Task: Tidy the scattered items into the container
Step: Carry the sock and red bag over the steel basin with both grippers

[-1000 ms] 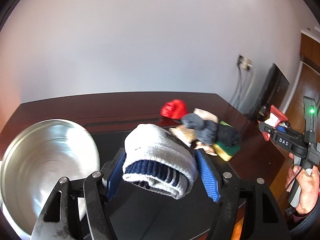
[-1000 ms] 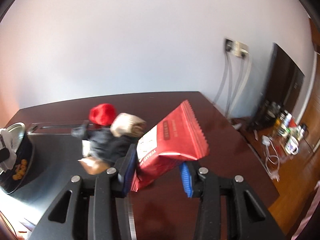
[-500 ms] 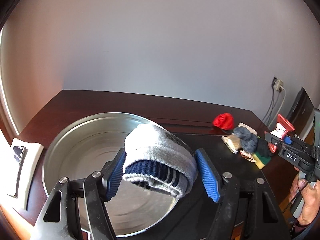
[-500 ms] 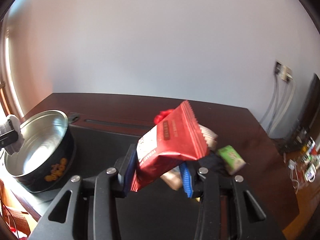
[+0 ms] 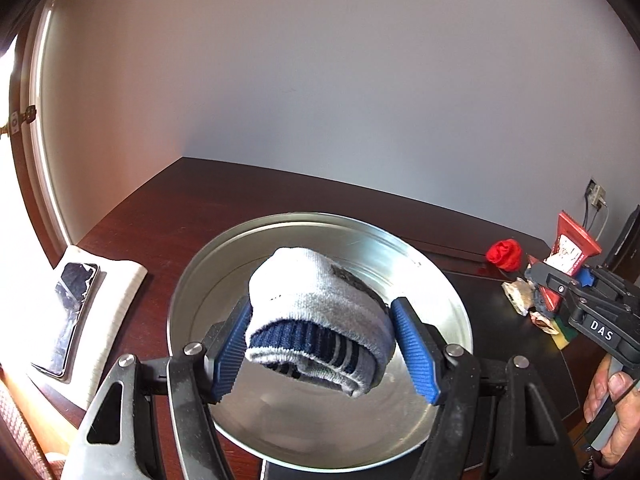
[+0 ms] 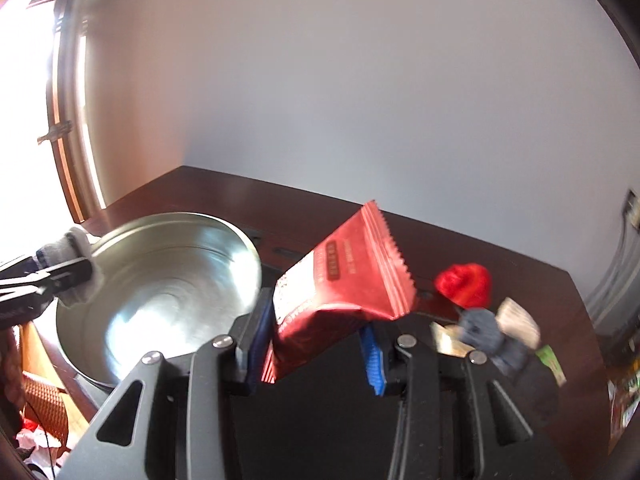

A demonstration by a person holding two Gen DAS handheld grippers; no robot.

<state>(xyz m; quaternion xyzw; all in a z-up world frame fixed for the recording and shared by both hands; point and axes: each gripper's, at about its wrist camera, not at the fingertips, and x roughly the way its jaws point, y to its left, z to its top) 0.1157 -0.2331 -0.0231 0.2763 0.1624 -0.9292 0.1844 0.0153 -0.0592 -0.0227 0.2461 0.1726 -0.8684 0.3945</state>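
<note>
Dark wooden desk (image 5: 192,200) against a pale wall, with a round metal tin (image 5: 320,432) on it. Left gripper (image 5: 322,344) is clamped on a rolled grey and navy sock (image 5: 316,312), which hangs directly above the tin's bare floor, the roll's long axis running forward along the fingers. Right gripper (image 6: 316,344) is pinched on the lower end of a red packet (image 6: 344,292), whose long axis slants up and to the right; the tin (image 6: 160,292) lies to its left and slightly ahead, apart from it. The left hand is therefore the nearer to the tin and probably only needs to release; the right must likely cross leftwards first. Remaining items, a red ball (image 6: 464,284) among them, lie clustered on the desk to the right.
</note>
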